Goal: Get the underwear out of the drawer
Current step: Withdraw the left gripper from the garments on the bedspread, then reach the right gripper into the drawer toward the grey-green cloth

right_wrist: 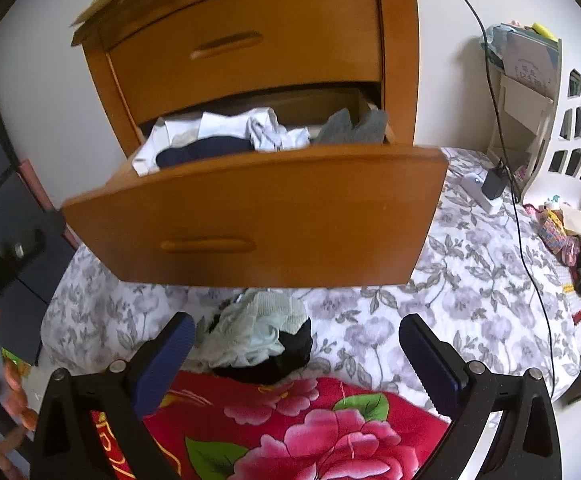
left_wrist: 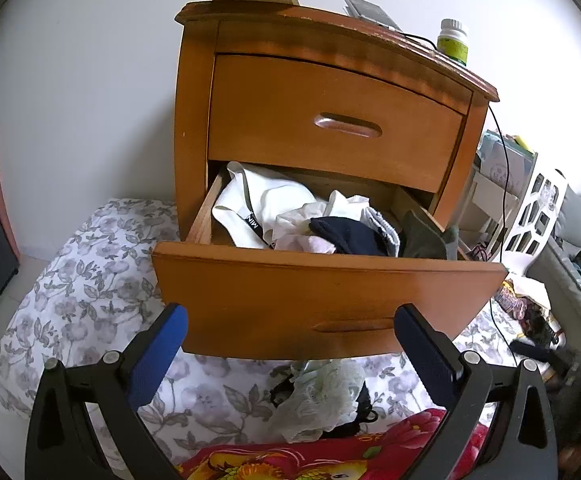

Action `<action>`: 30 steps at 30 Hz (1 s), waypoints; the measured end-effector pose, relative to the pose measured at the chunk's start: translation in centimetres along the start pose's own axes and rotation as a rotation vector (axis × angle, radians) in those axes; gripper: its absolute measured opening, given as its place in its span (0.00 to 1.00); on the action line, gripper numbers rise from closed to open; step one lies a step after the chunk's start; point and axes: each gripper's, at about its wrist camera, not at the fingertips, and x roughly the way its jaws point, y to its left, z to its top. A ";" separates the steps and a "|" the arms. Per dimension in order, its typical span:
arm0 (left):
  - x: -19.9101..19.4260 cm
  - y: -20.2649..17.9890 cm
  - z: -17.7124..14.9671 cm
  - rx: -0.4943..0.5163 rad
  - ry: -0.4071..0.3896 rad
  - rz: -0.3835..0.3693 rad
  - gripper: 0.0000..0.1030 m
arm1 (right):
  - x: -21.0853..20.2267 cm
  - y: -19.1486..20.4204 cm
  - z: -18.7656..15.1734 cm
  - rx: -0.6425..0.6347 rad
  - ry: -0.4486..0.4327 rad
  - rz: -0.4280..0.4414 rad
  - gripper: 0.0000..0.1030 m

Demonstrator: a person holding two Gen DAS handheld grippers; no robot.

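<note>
The lower drawer [left_wrist: 290, 300] of the orange-brown wooden nightstand [left_wrist: 194, 120] stands pulled out, heaped with white, navy and grey-green garments [left_wrist: 310, 220]. Below its front, a pale green lace piece of underwear [right_wrist: 258, 332] lies crumpled over black fabric [right_wrist: 286, 360] on the grey floral quilt [right_wrist: 470, 280]. The left gripper [left_wrist: 290, 344] and right gripper [right_wrist: 296, 356] both hang spread wide, holding nothing.

The orange-brown wooden nightstand [left_wrist: 330, 120] is glowing warm; white, navy and grey-green clothes [left_wrist: 310, 216] are filling its open drawer [right_wrist: 258, 216]. A grey-flowered white quilt [right_wrist: 470, 280] is showing beside a red peony-print blanket [right_wrist: 310, 432].
</note>
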 end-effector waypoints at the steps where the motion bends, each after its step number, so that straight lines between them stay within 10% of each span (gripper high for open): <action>1: 0.0 0.1 -0.1 -0.001 0.000 0.002 1.00 | -0.3 0.0 0.5 -0.013 -0.012 -0.007 1.00; 16: 1.0 0.7 -1.0 -0.020 0.034 -0.034 1.00 | -3.4 0.2 13.0 -0.123 -0.112 -0.050 1.00; 30: 1.5 0.5 -1.4 -0.004 0.053 -0.042 0.99 | 0.7 -0.4 18.9 -0.097 0.018 -0.057 0.90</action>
